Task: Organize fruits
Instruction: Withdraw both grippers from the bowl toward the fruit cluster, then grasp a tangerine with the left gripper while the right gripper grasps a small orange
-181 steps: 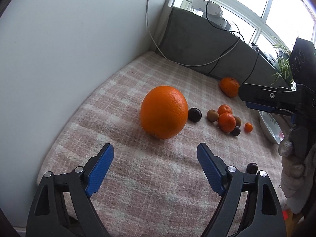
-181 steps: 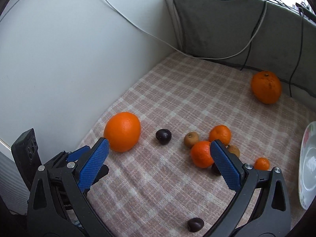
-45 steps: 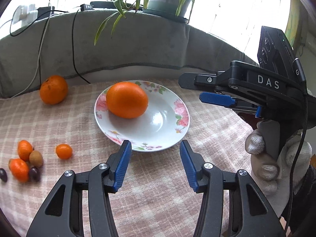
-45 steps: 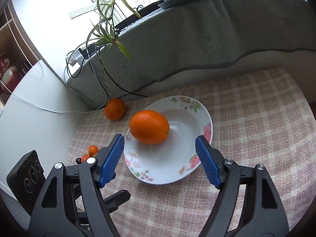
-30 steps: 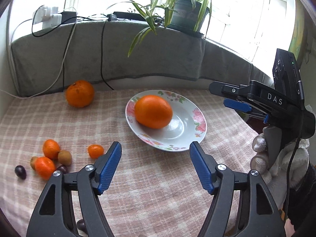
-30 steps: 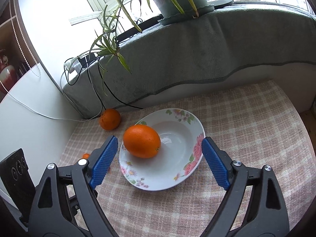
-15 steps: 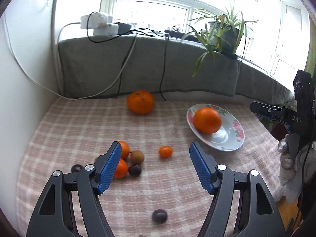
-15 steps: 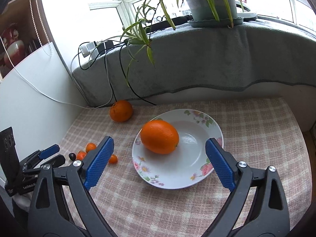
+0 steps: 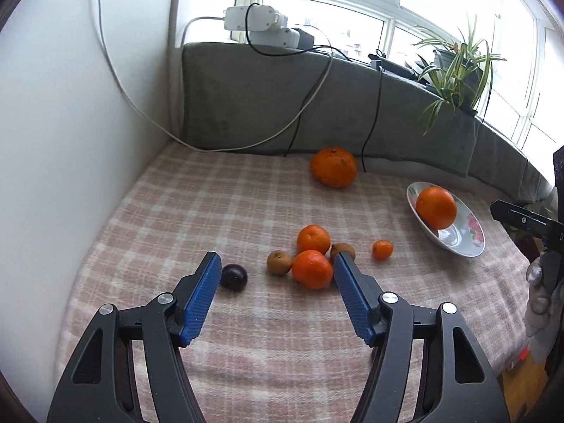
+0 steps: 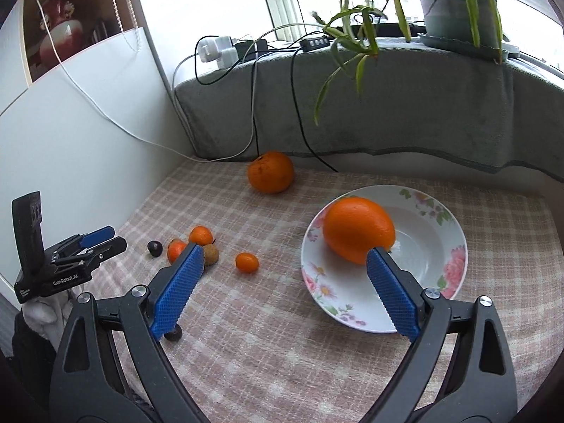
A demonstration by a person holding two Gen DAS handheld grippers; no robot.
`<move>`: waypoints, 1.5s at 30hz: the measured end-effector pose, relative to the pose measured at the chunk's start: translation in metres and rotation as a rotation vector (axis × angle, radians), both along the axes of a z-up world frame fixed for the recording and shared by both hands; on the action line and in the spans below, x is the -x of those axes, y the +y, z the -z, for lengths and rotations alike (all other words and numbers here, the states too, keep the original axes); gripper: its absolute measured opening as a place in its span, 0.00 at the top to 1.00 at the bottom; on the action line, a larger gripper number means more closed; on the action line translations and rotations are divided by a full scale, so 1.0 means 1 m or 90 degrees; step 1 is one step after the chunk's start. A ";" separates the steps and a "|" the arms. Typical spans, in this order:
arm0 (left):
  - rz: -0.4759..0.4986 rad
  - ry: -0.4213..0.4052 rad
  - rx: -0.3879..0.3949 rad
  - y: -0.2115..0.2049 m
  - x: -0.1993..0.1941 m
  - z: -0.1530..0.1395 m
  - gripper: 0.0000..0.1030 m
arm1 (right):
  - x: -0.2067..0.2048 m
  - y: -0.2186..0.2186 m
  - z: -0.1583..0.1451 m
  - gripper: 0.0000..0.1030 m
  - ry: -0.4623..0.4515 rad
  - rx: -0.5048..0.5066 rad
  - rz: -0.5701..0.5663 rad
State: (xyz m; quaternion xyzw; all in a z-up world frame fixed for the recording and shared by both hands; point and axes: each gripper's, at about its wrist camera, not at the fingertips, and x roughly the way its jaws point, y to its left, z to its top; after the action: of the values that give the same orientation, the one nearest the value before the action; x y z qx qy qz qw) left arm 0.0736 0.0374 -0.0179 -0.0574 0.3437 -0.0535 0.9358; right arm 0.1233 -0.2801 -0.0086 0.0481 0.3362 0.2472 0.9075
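A large orange [image 10: 357,227] lies in the floral plate [image 10: 454,246] at the right of the checked cloth. Further left lies a loose cluster: two tangerines [image 9: 312,268], two kiwis [image 9: 279,262], a kumquat [image 9: 382,249] and a dark plum [image 9: 233,276]. My left gripper [image 9: 276,261] hovers short of this cluster; its jaws are closing and grip nothing. A big mandarin [image 9: 333,166] sits alone near the back. My right gripper [image 10: 285,252] is open and empty, hanging in front of the plate.
A grey cushioned ledge [image 10: 352,112] with cables, plugs and a potted plant [image 10: 454,3] borders the back. A white wall [image 9: 53,141] closes the left side. Another dark plum [image 10: 173,334] lies near the cloth's front edge. A gloved hand [image 9: 539,292] holds the right gripper.
The left gripper has swung left, from facing the plate to facing the fruit cluster, and its jaws have narrowed. The right gripper has rolled and shifted; the plate now sits further right in its view.
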 end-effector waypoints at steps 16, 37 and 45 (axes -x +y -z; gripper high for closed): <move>-0.016 0.059 0.013 0.022 -0.011 0.037 0.55 | -0.012 0.071 0.048 0.37 0.065 0.060 -0.083; 0.045 0.044 0.039 -0.005 -0.029 0.035 0.60 | -0.046 0.106 0.078 0.47 0.080 0.116 -0.079; 0.093 0.042 0.009 -0.040 -0.034 0.038 0.61 | -0.048 0.109 0.081 0.49 0.079 0.123 -0.092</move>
State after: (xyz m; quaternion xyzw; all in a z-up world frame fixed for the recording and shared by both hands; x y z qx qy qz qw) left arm 0.1079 -0.0022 -0.0561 -0.0406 0.3776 -0.1219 0.9170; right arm 0.1708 -0.1711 -0.0896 -0.0483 0.4168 0.2749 0.8651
